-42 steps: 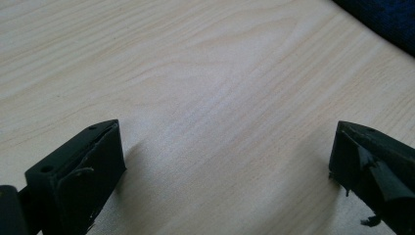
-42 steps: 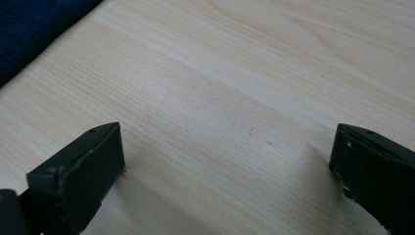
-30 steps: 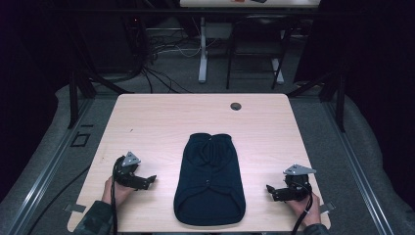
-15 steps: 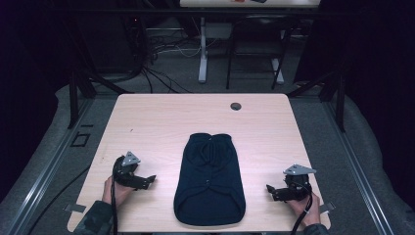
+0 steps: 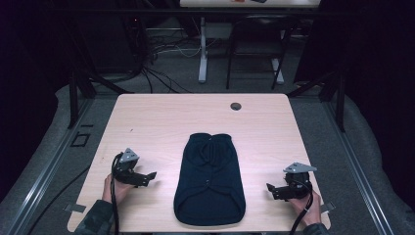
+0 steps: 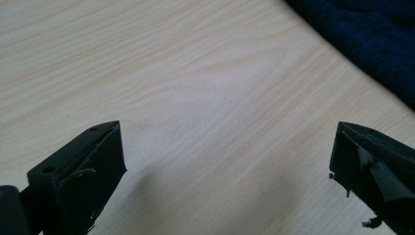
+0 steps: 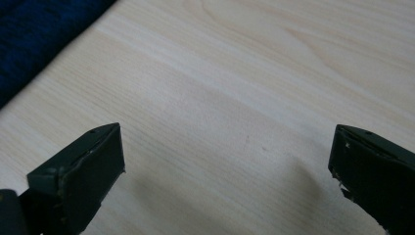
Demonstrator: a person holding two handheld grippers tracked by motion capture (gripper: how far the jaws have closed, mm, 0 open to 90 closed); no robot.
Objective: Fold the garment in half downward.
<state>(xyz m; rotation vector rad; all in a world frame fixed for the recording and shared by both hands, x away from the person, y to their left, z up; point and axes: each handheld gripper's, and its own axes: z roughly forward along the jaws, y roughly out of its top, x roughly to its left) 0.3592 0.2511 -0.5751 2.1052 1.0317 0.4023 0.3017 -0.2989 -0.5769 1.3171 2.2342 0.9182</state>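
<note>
A dark navy garment (image 5: 209,178) lies flat in the middle of the light wooden table (image 5: 161,122), long axis running front to back. Its edge fills the top right corner of the left gripper view (image 6: 372,44) and the top left corner of the right gripper view (image 7: 39,34). My left gripper (image 5: 147,177) rests on the table to the garment's left, jaws wide apart and pointing toward it with nothing between them (image 6: 227,161). My right gripper (image 5: 270,188) rests to the garment's right, also open and empty (image 7: 227,161), jaws facing the garment.
A small dark round hole (image 5: 236,106) sits near the table's far edge. Beyond the table stand desk legs (image 5: 202,49) and loose cables (image 5: 161,49) on a grey floor. A metal rail (image 5: 49,171) runs along the left side.
</note>
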